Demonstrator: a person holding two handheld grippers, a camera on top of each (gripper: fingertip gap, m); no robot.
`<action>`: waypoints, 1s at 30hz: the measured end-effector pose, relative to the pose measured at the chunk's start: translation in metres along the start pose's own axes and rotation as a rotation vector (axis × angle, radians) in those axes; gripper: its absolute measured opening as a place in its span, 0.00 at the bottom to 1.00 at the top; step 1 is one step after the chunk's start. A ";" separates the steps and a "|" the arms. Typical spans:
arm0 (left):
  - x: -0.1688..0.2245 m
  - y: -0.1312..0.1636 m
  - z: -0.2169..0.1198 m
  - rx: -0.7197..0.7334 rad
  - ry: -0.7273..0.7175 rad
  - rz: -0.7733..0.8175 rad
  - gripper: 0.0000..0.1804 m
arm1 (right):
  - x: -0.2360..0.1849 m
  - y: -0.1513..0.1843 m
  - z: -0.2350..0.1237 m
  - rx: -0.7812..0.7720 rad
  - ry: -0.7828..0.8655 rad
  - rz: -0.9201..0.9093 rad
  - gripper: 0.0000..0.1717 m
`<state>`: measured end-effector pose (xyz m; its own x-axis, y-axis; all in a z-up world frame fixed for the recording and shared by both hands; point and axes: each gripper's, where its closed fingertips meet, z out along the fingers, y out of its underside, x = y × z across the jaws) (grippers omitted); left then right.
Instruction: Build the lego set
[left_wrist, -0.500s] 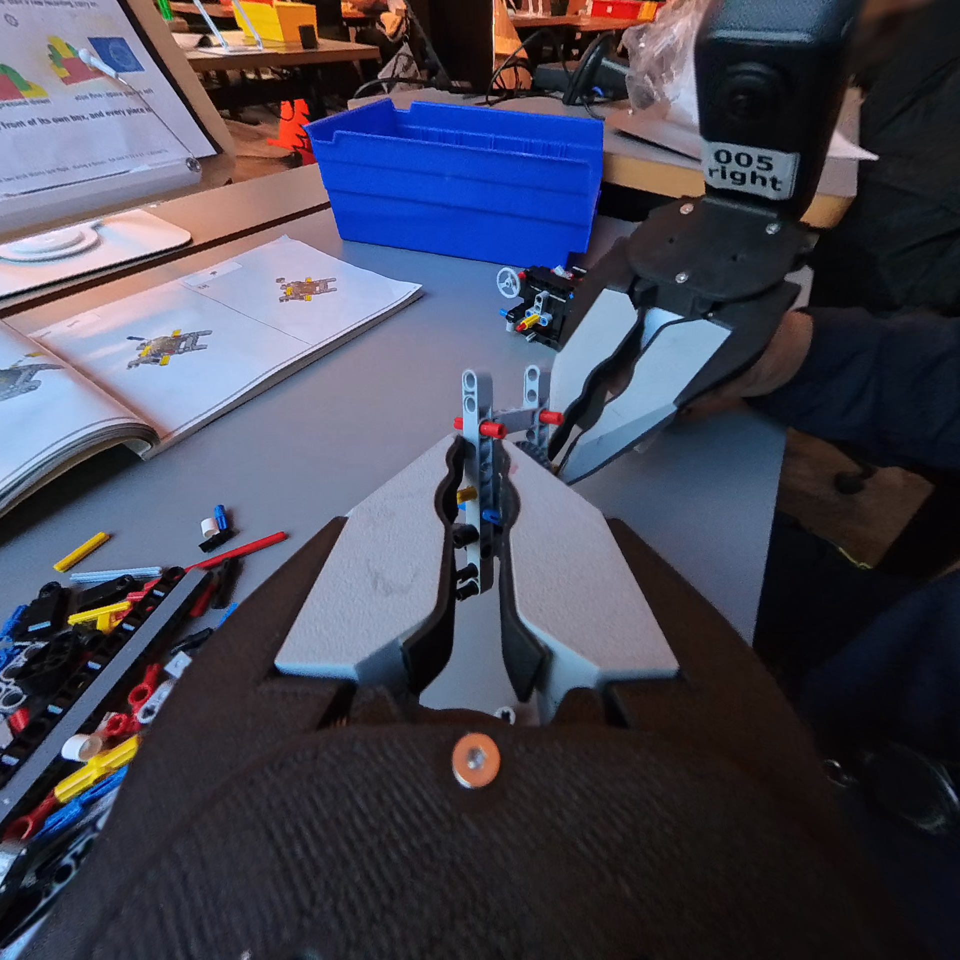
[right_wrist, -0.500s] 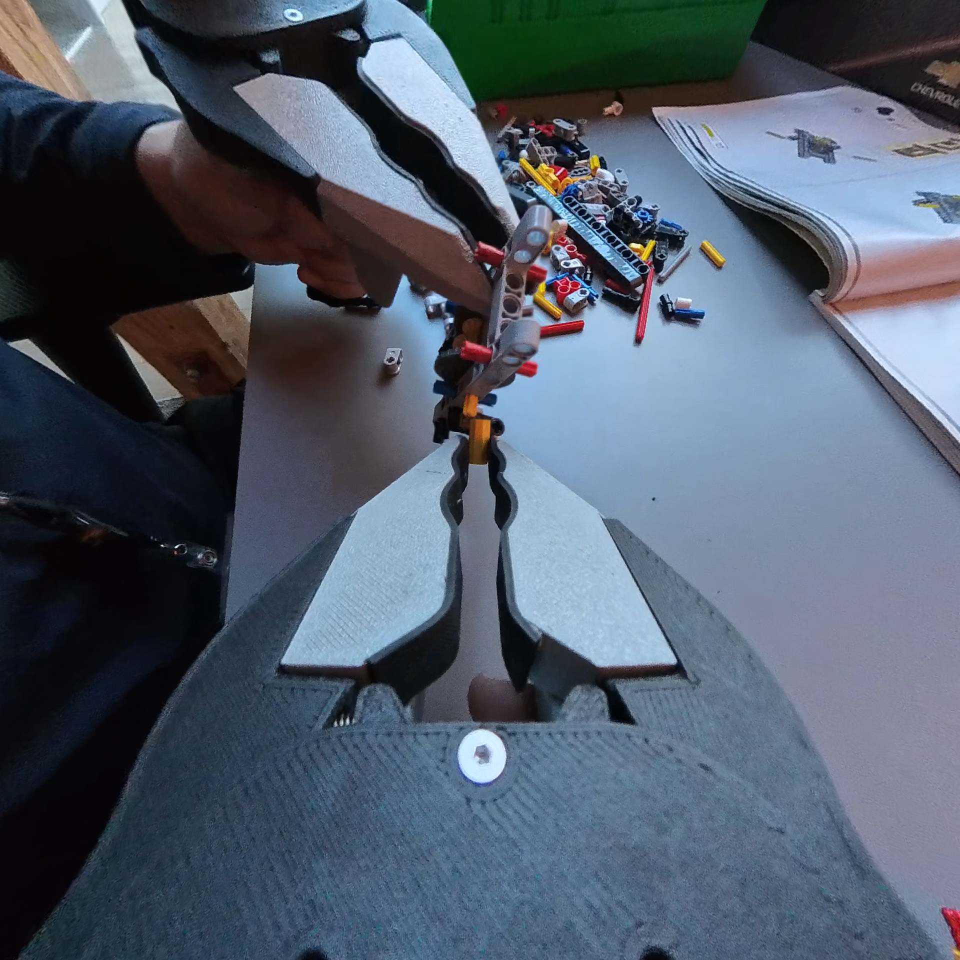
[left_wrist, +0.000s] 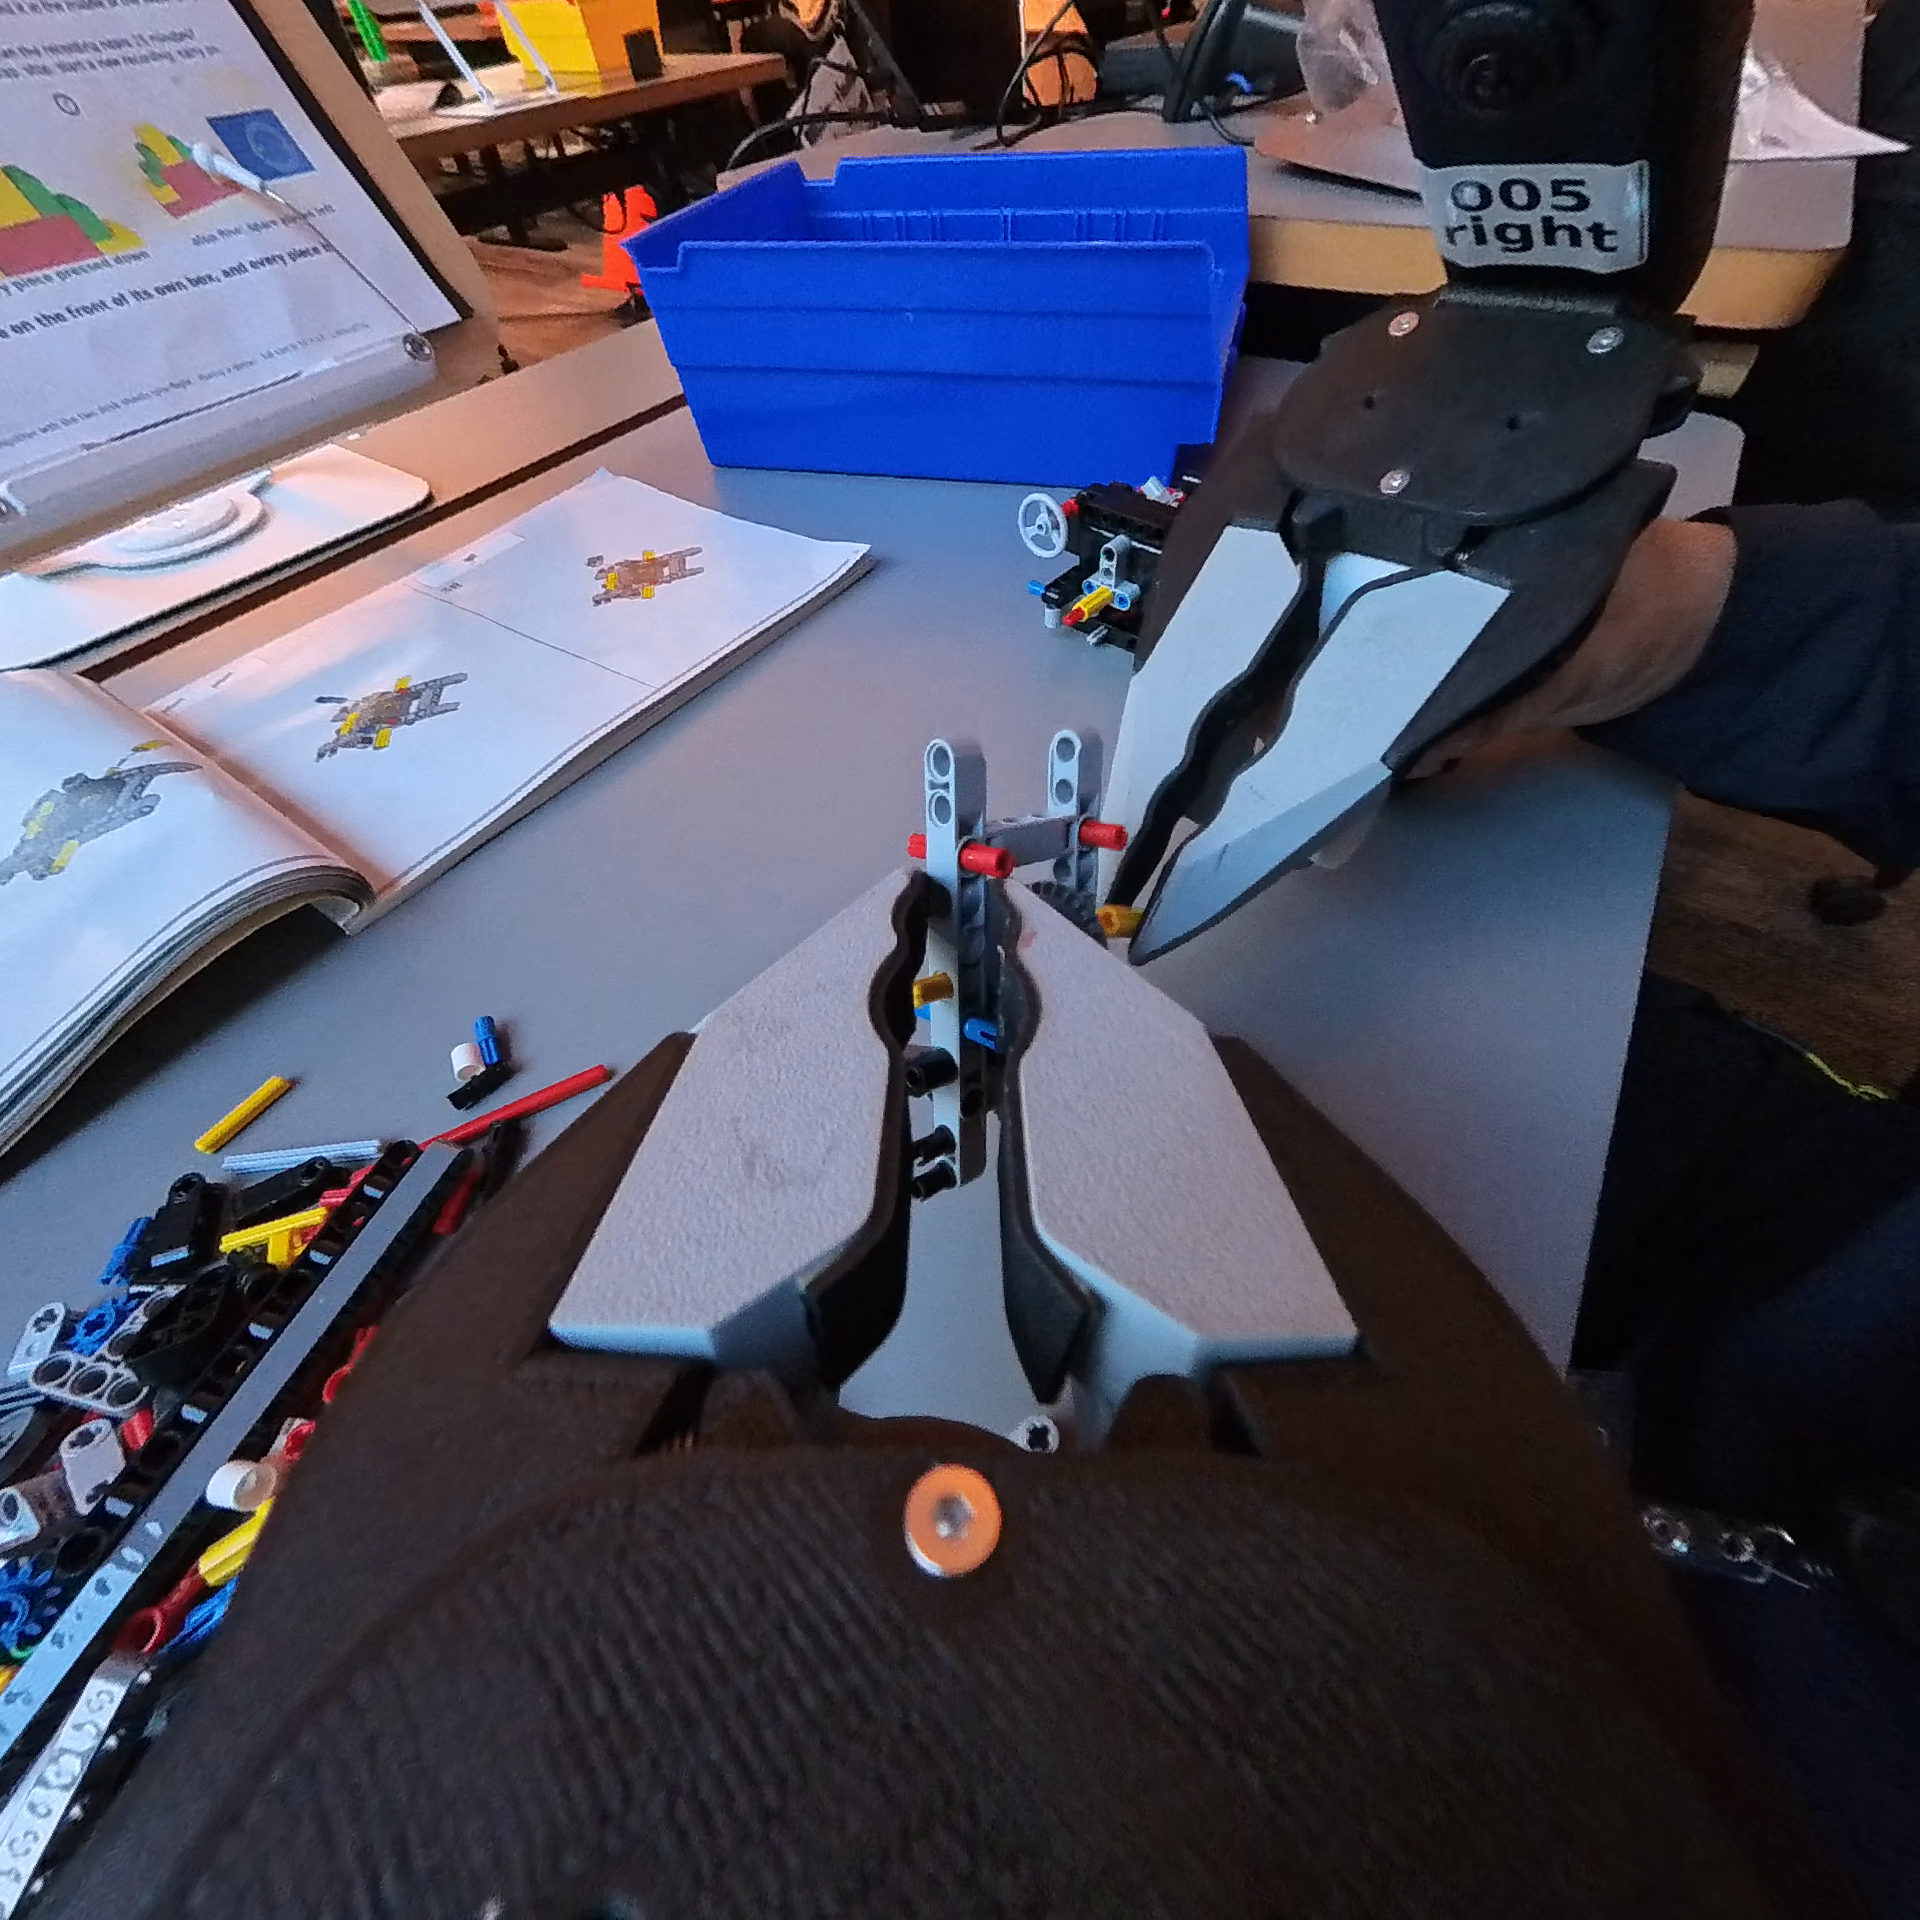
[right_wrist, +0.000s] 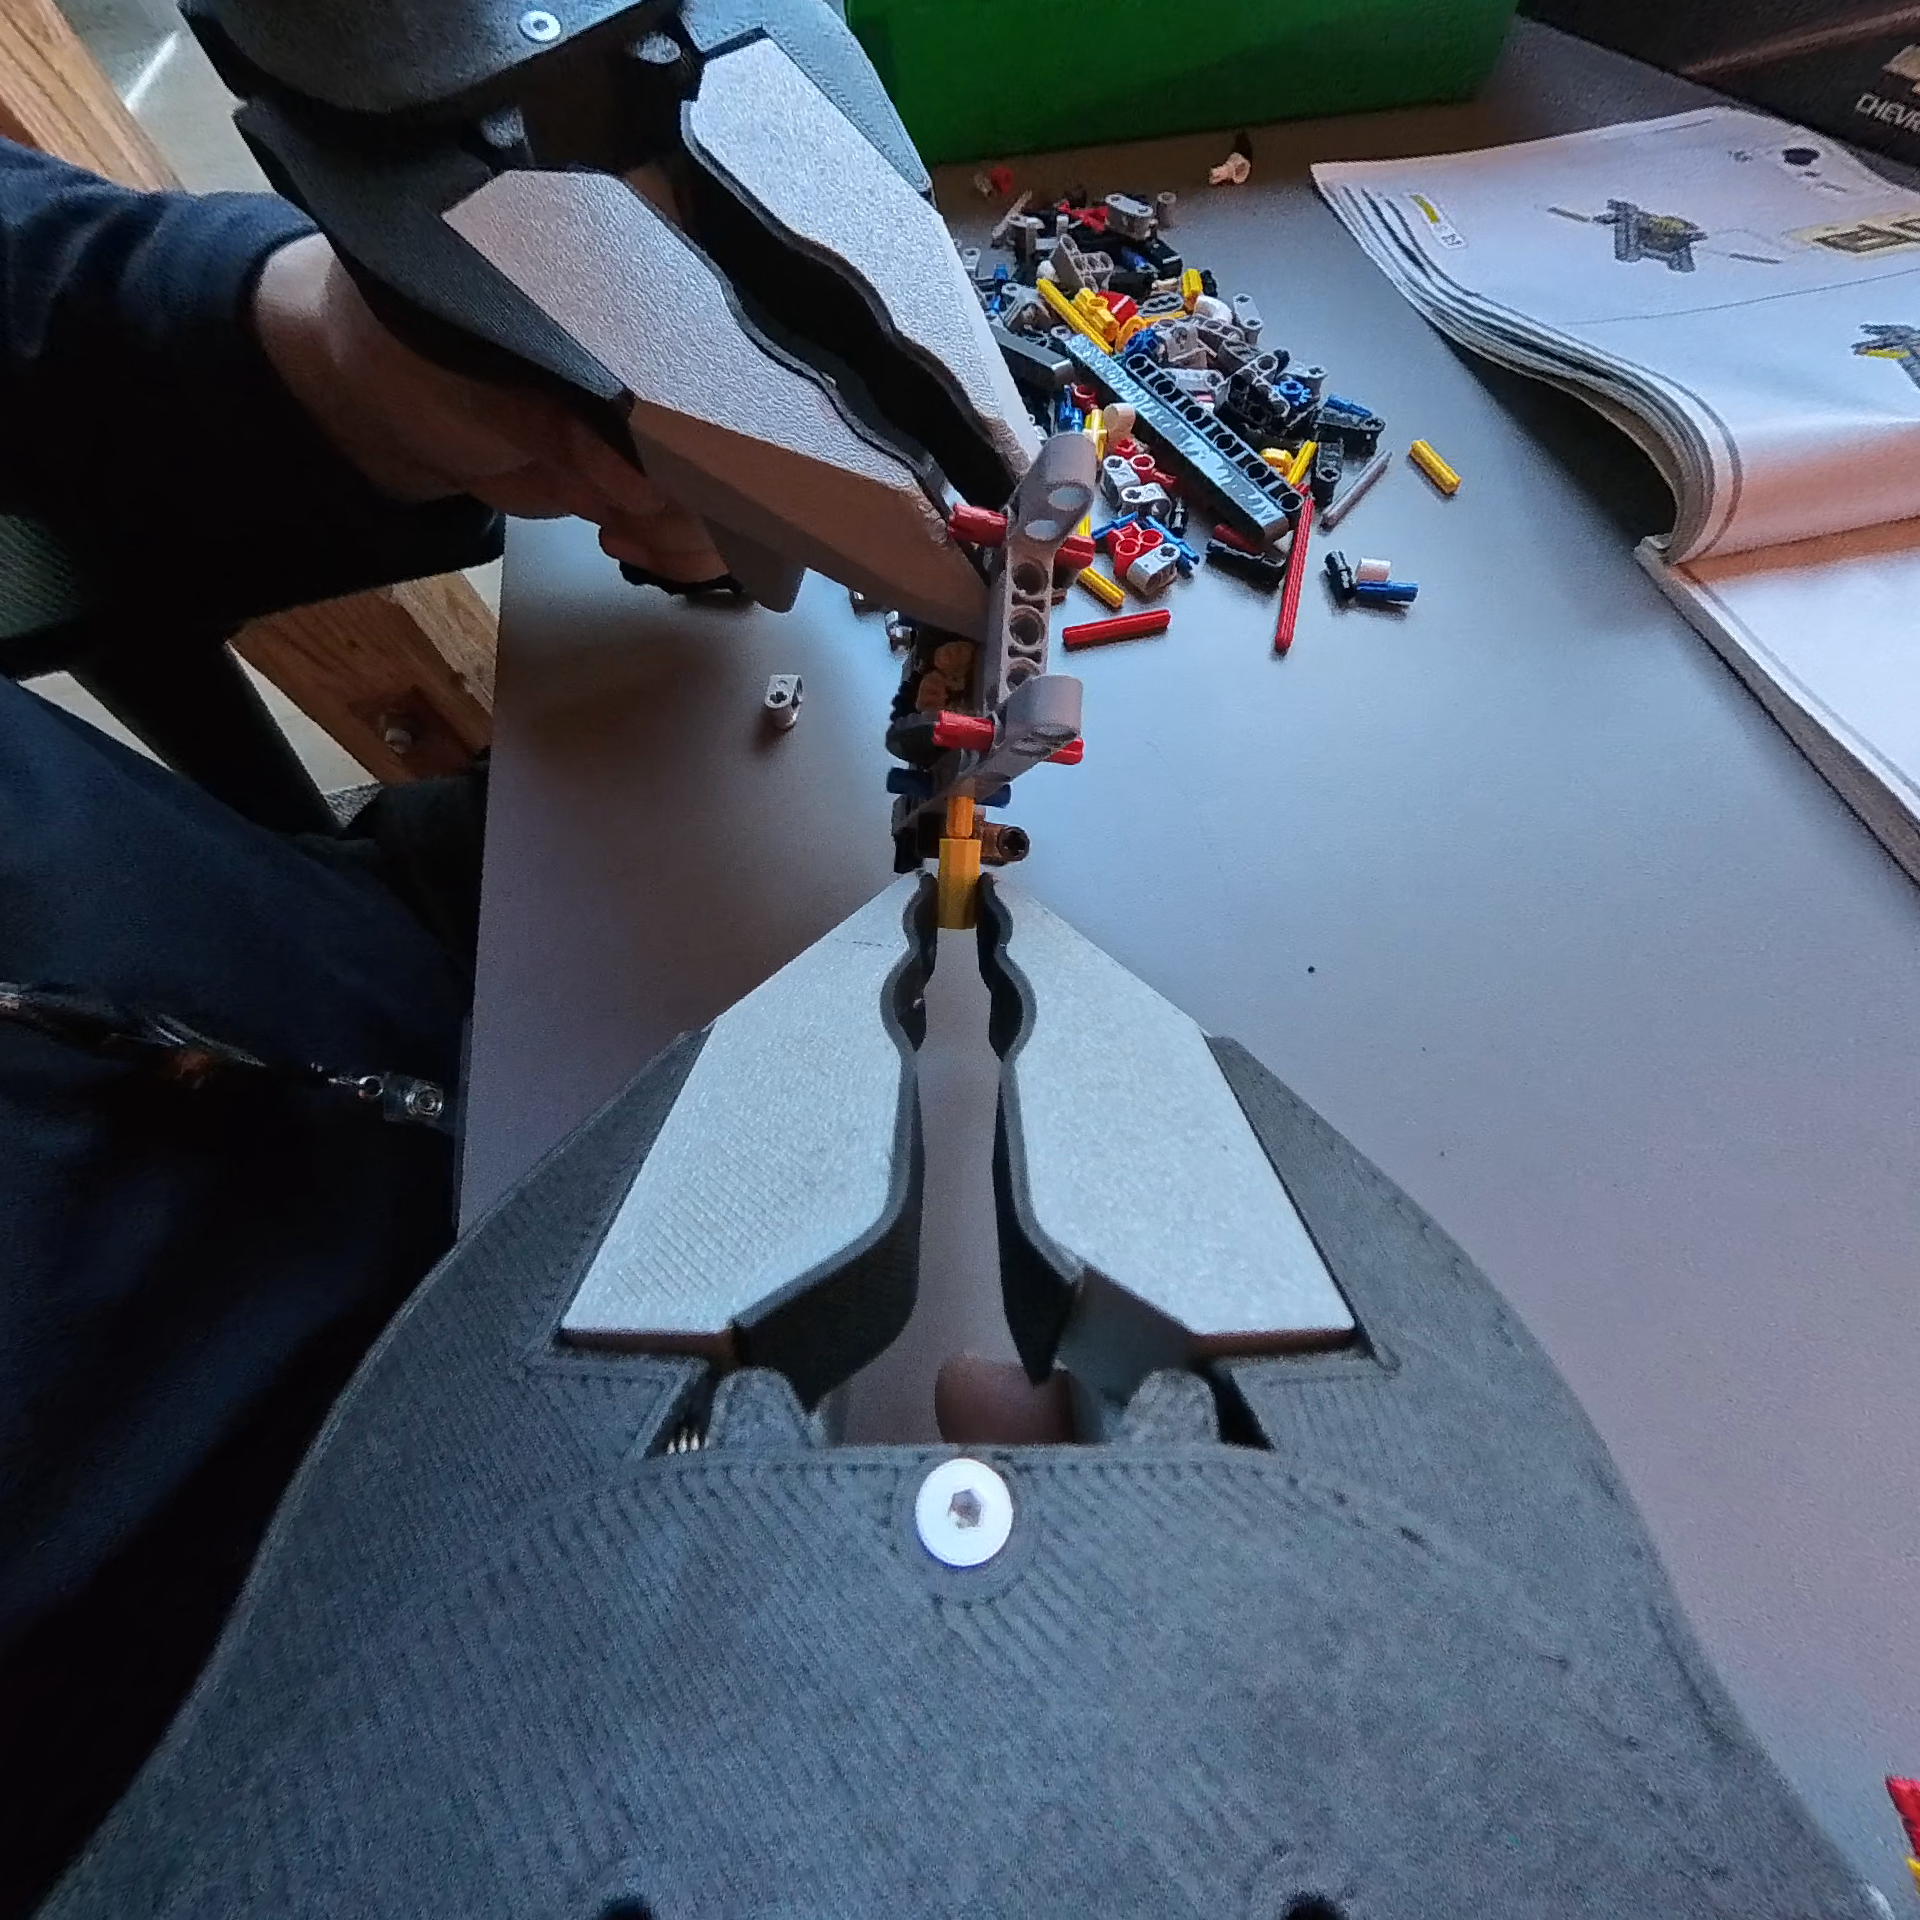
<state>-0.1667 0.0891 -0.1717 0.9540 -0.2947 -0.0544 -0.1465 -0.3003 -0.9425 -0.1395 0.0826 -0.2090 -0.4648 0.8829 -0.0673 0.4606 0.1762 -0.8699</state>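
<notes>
My left gripper (left_wrist: 961, 914) is shut on a small assembly of grey beams (left_wrist: 961, 831) with red, blue, yellow and black pins, held above the grey table (left_wrist: 675, 862). The same assembly shows in the right wrist view (right_wrist: 1023, 623), gripped by the left gripper's fingers (right_wrist: 790, 436). My right gripper (right_wrist: 956, 899) is shut on a yellow pin (right_wrist: 956, 878) that sticks out of the assembly's near side. In the left wrist view the right gripper (left_wrist: 1132, 925) meets that yellow pin (left_wrist: 1117, 918) at the assembly's right.
A pile of loose small parts (right_wrist: 1174, 374) with a long black beam lies on the table, also at lower left in the left wrist view (left_wrist: 156, 1340). An open instruction booklet (left_wrist: 416, 707), a blue bin (left_wrist: 956, 312), a second small black assembly (left_wrist: 1107, 566) and a green bin (right_wrist: 1174, 62) stand around. The gap from one gripper's tips to the other's is roughly 5 centimeters.
Hardly anything has moved. Both grippers keep their hold, the right one still pinching the yellow pin at the assembly.
</notes>
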 end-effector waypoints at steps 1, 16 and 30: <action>0.000 0.000 0.000 -0.002 0.001 0.001 0.05 | 0.000 0.000 0.000 0.000 -0.001 0.000 0.03; 0.001 0.006 0.003 -0.021 0.001 -0.003 0.05 | 0.000 0.005 0.004 -0.040 -0.006 0.003 0.03; -0.002 0.018 0.009 -0.081 -0.018 -0.104 0.04 | -0.002 0.017 0.019 -0.146 -0.066 0.049 0.03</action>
<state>-0.1690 0.0927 -0.1922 0.9695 -0.2425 0.0354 -0.0669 -0.4011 -0.9136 -0.1450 0.0759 -0.2328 -0.4855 0.8622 -0.1444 0.5867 0.1989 -0.7850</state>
